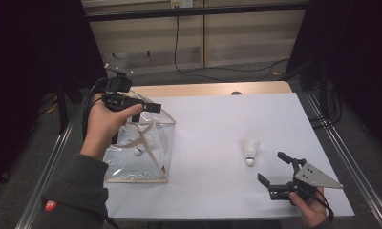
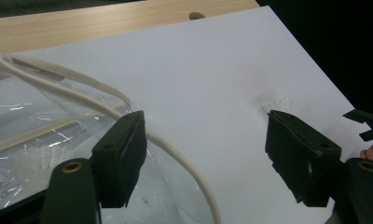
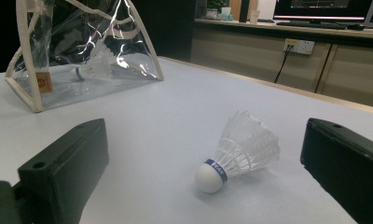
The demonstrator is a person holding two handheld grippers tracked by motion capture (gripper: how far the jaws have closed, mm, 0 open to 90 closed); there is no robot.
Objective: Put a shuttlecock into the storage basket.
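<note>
shuttlecock (image 3: 240, 151), loose: one, lying on its side on the white table sheet (image 1: 213, 138), right of centre, cork end toward your side. your right gripper view reads its blue band with white lettering, too small to make out; the high view gives only a white shape with a round cork.

shuttlecocks in bag: at least two. the high view shows two white corks inside the clear bag (image 1: 141, 152); your right gripper view shows one of them (image 3: 89, 69) clearly, also blue-banded; your left gripper view shows feathers through the film.

clear bag: one, cream-trimmed, standing at the left of the sheet. your right gripper view shows a small brown label (image 3: 44, 82) at its lower corner with a round mark, not readable. your left gripper view shows the cream strap (image 2: 82, 100) arching over the mouth.

left gripper (image 1: 148, 107): held over the bag's top in your left hand (image 1: 108, 124). its own view shows jaws wide apart, gripping nothing, the strap passing by one jaw; contact cannot be told.

right gripper (image 1: 275, 169): low near the sheet's right front corner, just beside the loose shuttlecock, in your right hand (image 1: 311, 207). jaws spread wide, empty, the shuttlecock ahead between them, apart from both.

monitors (image 3: 329, 9): two lit screens on a far counter, right gripper view; text unreadable.
</note>
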